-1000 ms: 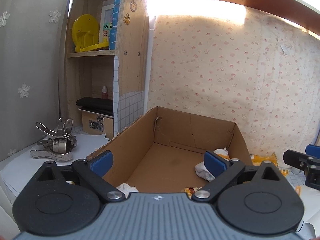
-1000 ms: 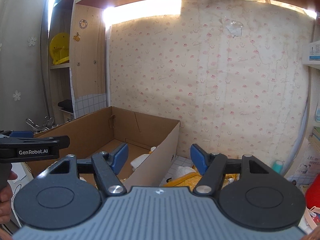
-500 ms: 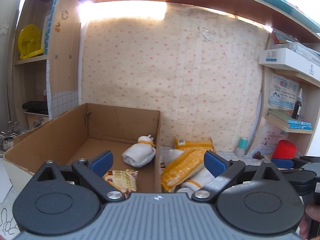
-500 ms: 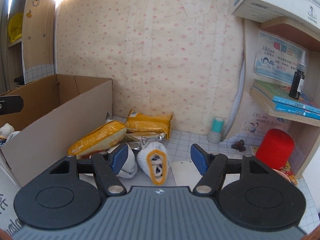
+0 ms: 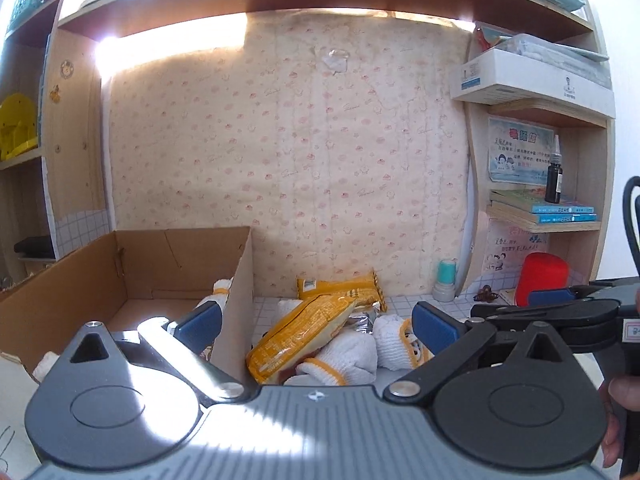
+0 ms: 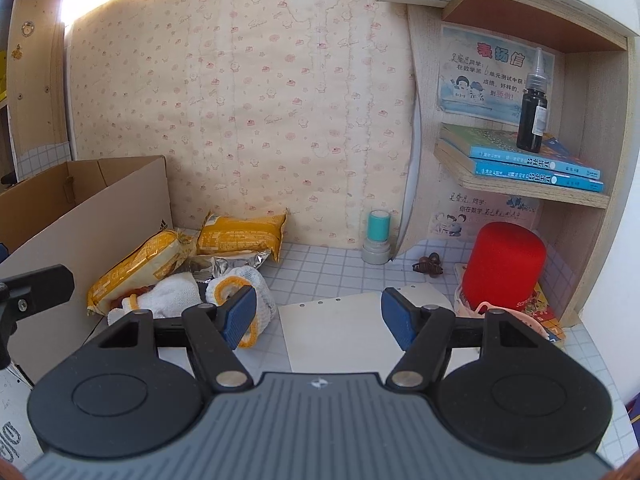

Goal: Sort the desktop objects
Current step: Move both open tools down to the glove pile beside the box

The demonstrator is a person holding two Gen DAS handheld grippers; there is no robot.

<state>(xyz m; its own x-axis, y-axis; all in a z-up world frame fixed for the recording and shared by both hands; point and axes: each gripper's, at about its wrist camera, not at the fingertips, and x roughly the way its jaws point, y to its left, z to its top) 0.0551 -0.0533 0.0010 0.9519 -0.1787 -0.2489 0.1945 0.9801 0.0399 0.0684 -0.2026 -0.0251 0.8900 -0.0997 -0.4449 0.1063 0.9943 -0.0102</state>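
A pile lies on the tiled desk just right of the cardboard box (image 5: 236, 300) (image 6: 80, 216): two yellow snack packets (image 5: 312, 324) (image 6: 140, 264), a silver foil packet (image 6: 228, 262) and white gloves with orange cuffs (image 5: 352, 356) (image 6: 240, 292). My left gripper (image 5: 316, 324) is open and holds nothing; its left finger is on the box side of the box's right wall, its right finger over the gloves. My right gripper (image 6: 320, 318) is open and empty above a white punched sheet (image 6: 352, 328), its left finger beside a glove. A white glove lies inside the box (image 5: 216, 296).
A teal stamp (image 6: 378, 236) stands at the back wall. A red cylinder (image 6: 506, 264) sits under the right shelf, which carries blue books (image 6: 536, 160) and a black dropper bottle (image 6: 532, 116). A small brown object (image 6: 428, 266) lies between them. A hand grips the right tool's handle (image 5: 624, 392).
Both views have swung right, from the box interior to the pile beside it. My right gripper has dropped lower and closer to the gloves and the white sheet. Both stay open.
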